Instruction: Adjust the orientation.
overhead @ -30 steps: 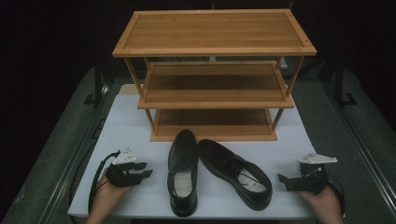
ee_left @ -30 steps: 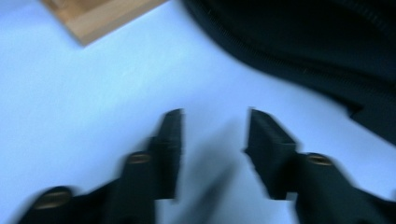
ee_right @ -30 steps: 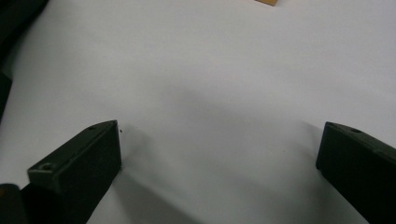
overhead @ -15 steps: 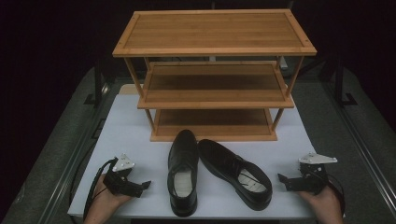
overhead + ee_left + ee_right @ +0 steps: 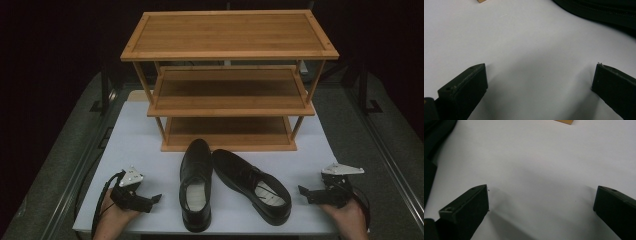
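Two black leather shoes stand side by side on the white table top (image 5: 140, 145), toes toward a wooden shoe rack (image 5: 230, 97). The left shoe (image 5: 196, 185) points straight at the rack, and the right shoe (image 5: 252, 185) lies angled with its toe beside it. My left gripper (image 5: 152, 201) rests left of the shoes, aimed at them. Its jaws have just been opening and now stand wide with only bare table between them (image 5: 540, 72). My right gripper (image 5: 304, 195) sits right of the shoes, open and holding nothing (image 5: 541, 192).
The rack has three bamboo shelves with nothing on them, the lowest near table level. A dark shoe edge (image 5: 599, 12) crosses the top right of the left gripper view, and a dark shoe (image 5: 436, 130) lies at the left of the right gripper view. Dark floor and rails flank the table.
The left gripper has slid a little toward the table's near edge and its jaws have spread wider. The right gripper and both shoes have stayed put.
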